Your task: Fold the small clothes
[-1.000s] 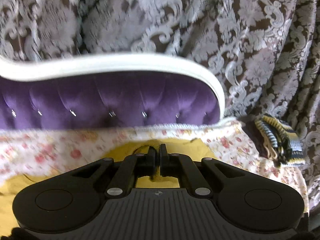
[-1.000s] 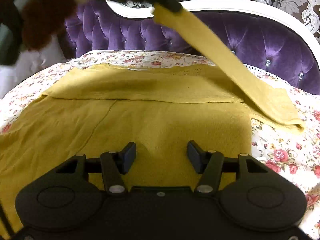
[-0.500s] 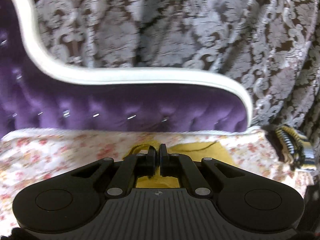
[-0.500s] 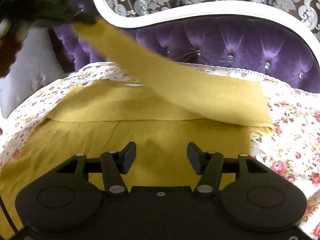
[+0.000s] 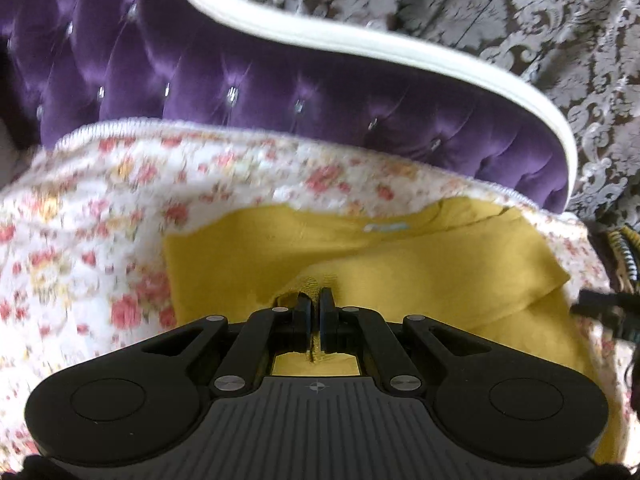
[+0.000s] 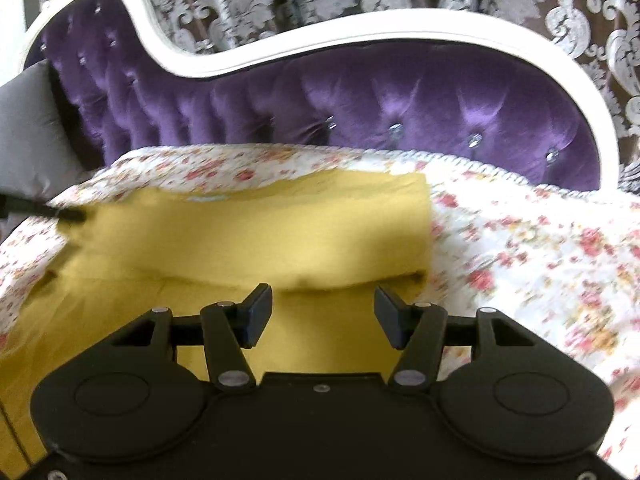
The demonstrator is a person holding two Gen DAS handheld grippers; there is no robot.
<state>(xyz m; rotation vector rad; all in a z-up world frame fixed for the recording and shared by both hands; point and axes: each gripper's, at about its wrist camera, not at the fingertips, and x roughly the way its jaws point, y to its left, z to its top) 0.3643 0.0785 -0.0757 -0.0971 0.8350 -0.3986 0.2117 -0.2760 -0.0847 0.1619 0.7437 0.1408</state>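
Note:
A mustard yellow garment (image 6: 280, 232) lies on the floral bedspread (image 6: 540, 248), with one sleeve folded flat across its upper part. My left gripper (image 5: 315, 308) is shut on the sleeve's cuff and holds it low over the garment (image 5: 400, 264). In the right wrist view the left gripper's fingertips (image 6: 68, 214) show at the garment's left edge. My right gripper (image 6: 322, 312) is open and empty, hovering over the garment's lower middle.
A purple tufted headboard (image 6: 400, 112) with a white frame stands behind the bed, with patterned curtains (image 5: 540, 20) beyond. A striped knit item (image 5: 624, 252) lies at the bed's right edge. A grey pillow (image 6: 28, 140) sits at the left.
My left gripper has carried the sleeve from high in the air across to the left and down, so the sleeve now lies flat over the garment. The right gripper stayed open in place.

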